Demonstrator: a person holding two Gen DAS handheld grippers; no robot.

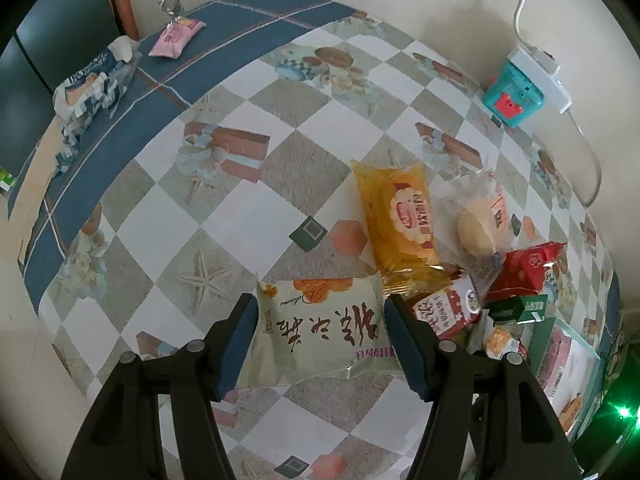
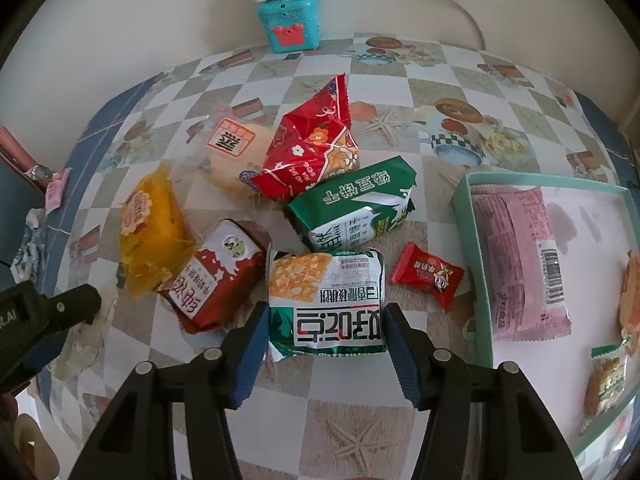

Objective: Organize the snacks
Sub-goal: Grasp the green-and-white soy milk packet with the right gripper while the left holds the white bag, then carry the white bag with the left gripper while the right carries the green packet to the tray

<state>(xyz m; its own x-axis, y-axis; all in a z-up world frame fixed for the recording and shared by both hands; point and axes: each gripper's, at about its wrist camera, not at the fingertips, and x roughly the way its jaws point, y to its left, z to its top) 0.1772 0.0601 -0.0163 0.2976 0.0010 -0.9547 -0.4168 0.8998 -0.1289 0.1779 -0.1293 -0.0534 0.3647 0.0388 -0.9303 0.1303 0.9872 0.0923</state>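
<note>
Mixed wrapped snacks point(image 2: 320, 184) heaped on tablecloth point(image 2: 400, 420)

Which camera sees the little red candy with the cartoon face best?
The right wrist view. There the small red wrapped candy lies in plain sight on the checked tablecloth, between the snack pile and the pale green-rimmed box. In the left wrist view I cannot find it; other packets crowd that corner.

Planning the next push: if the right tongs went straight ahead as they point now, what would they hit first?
The green-and-white cracker packet already sits between the right tongs, so it comes first. Beyond it, probably the green bean-snack packet, though depth is unclear.
</note>
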